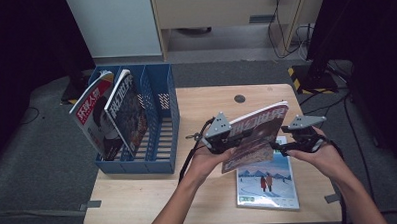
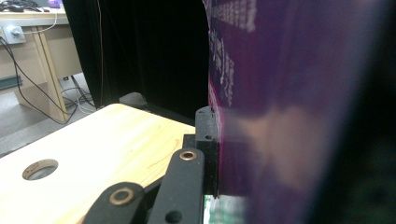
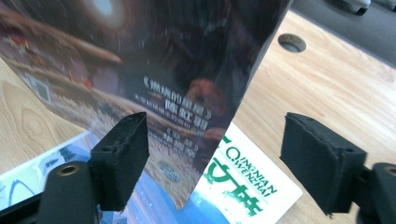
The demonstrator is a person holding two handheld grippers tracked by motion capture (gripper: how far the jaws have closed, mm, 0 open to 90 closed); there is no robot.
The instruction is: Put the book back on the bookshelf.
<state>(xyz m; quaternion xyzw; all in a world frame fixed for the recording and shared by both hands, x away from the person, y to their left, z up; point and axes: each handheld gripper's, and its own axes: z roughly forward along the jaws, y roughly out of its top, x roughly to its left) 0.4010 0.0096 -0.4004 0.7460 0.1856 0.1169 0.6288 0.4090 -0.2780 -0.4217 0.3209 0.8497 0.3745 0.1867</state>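
Note:
A magazine with a dark red cover (image 1: 260, 132) is held upright, tilted, above the table. My left gripper (image 1: 236, 140) is shut on its left edge; in the left gripper view one black jaw presses flat against the purple cover (image 2: 289, 107) and the other jaw is hidden behind it. My right gripper (image 1: 280, 148) is at the magazine's lower right edge. In the right gripper view my right gripper (image 3: 219, 161) stands open, with the magazine's corner (image 3: 163, 70) hanging between the pads and touching neither.
A second magazine with a snowy cover (image 1: 269, 184) lies flat on the wooden table (image 1: 139, 204) under the held one. A blue file rack (image 1: 138, 166) at the left holds two leaning magazines (image 1: 94, 115). A cable hole (image 1: 239, 98) is near the far edge.

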